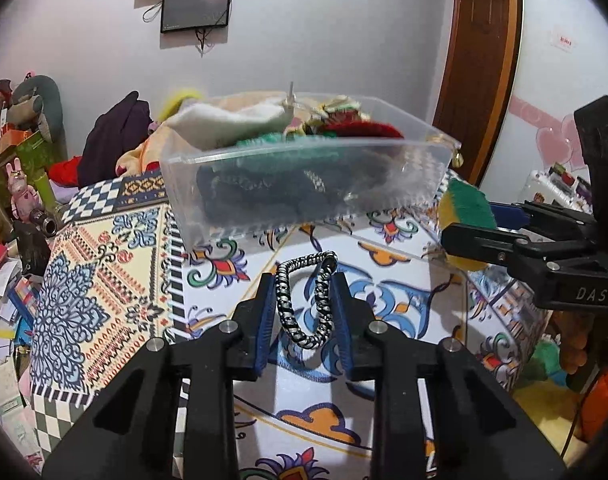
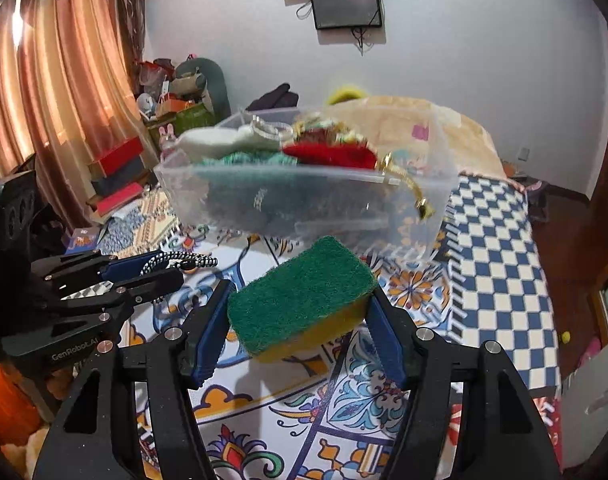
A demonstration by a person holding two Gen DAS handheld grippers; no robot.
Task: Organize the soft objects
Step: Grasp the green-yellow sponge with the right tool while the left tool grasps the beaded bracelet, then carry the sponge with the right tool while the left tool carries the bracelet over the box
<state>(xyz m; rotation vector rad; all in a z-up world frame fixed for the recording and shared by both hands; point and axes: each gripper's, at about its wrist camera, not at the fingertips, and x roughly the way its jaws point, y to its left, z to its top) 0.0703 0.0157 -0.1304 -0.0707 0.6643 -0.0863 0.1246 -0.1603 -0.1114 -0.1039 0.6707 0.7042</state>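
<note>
Black-and-white braided hair tie (image 1: 306,298), loop upright, pinched between the blue pads of the left gripper (image 1: 304,300), above the patterned tablecloth (image 1: 104,280). Green-topped yellow sponge (image 2: 302,298), tilted, clamped at both ends by the right gripper (image 2: 300,312), just beside the left one. Clear plastic bin (image 1: 304,184) ahead of both, on the cloth, filled with white, green, red and dark soft items. Behind: white wall, two dark screens (image 1: 196,8), wooden door frame (image 1: 480,60), orange curtain (image 2: 64,100).

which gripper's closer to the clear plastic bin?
Right, marginally. Right gripper, holding the green-and-yellow sponge, sits just below the clear plastic bin; left gripper, holding the black-and-white hair tie, hangs slightly further back.
</note>
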